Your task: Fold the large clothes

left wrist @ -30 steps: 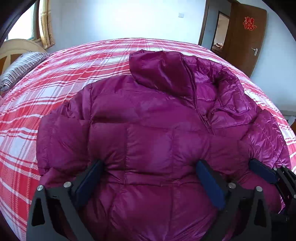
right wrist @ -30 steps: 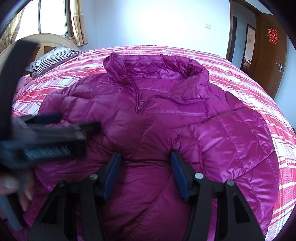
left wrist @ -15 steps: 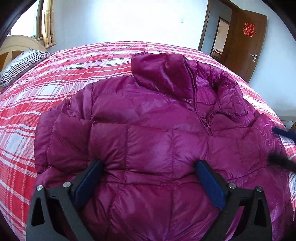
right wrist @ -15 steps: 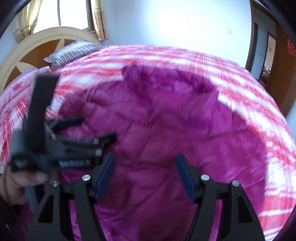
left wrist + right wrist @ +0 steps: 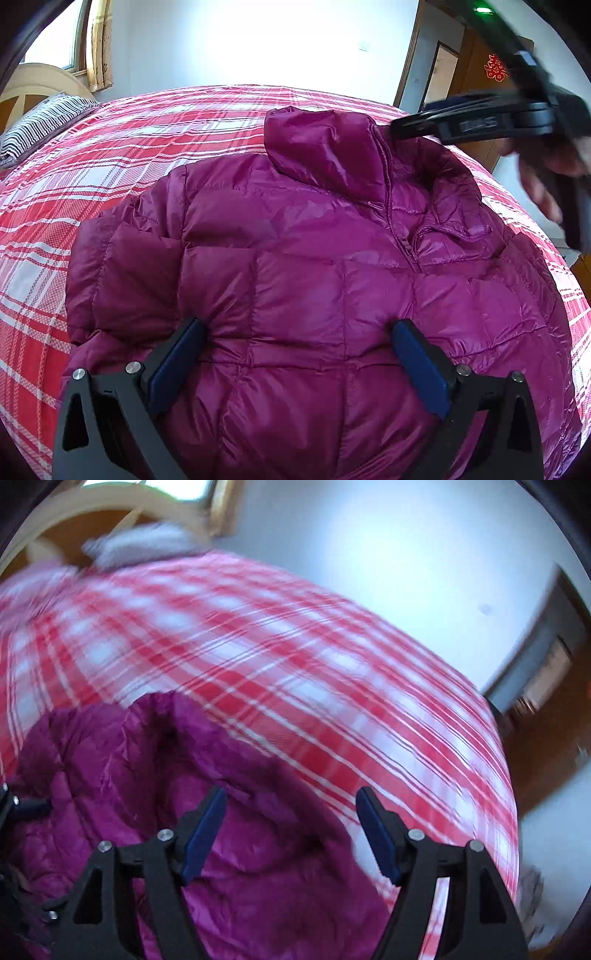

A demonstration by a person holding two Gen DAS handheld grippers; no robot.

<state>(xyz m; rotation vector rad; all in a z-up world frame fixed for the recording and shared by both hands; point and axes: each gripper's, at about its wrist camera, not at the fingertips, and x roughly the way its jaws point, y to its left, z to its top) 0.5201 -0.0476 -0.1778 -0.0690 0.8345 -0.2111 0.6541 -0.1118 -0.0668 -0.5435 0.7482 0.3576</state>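
Jacket [image 5: 314, 288] lies on the bed [image 5: 122, 155]; left gripper [image 5: 295, 354] spread over it, right gripper [image 5: 290, 830] opening, empty.

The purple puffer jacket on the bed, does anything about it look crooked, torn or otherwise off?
Nothing damaged shows. The purple jacket lies face up and spread on the plaid bed cover. Its collar stands up unevenly, and the zipper is open only near the top. The right wrist view is too blurred to add detail.
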